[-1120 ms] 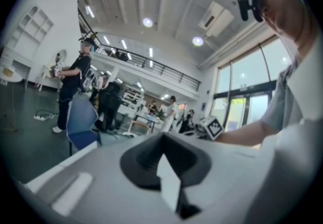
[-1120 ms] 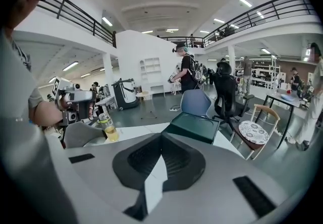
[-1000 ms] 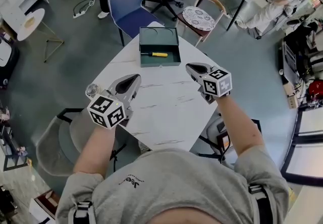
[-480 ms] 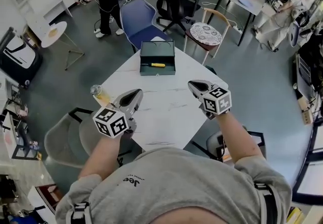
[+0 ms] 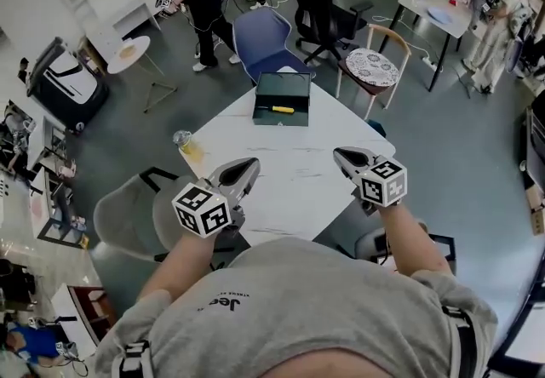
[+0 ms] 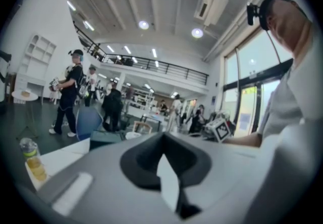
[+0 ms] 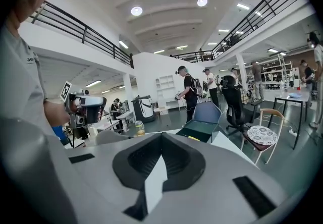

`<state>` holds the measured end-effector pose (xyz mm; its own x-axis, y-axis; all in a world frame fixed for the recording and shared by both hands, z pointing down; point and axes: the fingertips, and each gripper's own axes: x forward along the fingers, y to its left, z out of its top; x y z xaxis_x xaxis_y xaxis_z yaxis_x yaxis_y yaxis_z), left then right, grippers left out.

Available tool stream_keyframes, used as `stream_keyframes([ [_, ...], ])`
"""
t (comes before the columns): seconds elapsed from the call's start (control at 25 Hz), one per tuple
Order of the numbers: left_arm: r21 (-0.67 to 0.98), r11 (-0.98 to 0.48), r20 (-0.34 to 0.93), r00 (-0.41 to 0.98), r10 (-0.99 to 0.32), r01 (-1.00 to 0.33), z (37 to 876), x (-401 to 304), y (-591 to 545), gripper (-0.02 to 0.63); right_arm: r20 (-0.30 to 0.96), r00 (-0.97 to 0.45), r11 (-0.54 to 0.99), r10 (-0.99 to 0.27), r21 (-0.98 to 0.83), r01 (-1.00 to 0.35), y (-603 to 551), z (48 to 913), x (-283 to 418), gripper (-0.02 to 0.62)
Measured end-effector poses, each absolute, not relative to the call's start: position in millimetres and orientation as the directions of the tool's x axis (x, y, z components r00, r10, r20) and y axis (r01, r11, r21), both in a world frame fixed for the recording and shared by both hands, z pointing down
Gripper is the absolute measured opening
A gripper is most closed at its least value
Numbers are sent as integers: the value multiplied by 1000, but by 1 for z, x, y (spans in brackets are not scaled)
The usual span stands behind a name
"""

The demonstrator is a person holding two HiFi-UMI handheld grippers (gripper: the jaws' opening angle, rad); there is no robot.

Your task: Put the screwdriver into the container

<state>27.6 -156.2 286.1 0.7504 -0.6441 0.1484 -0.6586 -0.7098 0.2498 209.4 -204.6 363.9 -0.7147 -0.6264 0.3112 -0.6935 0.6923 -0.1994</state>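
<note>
Grey left tool and right tool are both closed, empty.

Grey floor; blue chair beyond the white table; round ceiling lights

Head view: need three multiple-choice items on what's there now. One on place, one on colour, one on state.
1. Where is the screwdriver relative to the container?
A) inside it
B) beside it
C) underneath it

2. What colour is the screwdriver's handle?
A) red
B) yellow
C) blue

3. What state is the right hand-held gripper in?
A) shut on the screwdriver
B) wide open
C) shut, nothing held

Answers:
1. A, it lies inside the open container.
2. B, the handle shows yellow against the dark green interior.
3. C, the right gripper view shows its jaws together with nothing between them.
</note>
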Motion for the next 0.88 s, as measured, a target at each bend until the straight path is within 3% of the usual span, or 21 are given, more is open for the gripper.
stream_keyframes([
  [0.56,215,-780,128,808,-574,-588,274,-46,-145,3,210,-691,636,-691,-277,-720,-168,335,146,9],
  [0.88,241,-807,46,837,-545,-538,262,-63,-152,3,224,-648,602,-728,-243,-760,-157,312,132,9],
])
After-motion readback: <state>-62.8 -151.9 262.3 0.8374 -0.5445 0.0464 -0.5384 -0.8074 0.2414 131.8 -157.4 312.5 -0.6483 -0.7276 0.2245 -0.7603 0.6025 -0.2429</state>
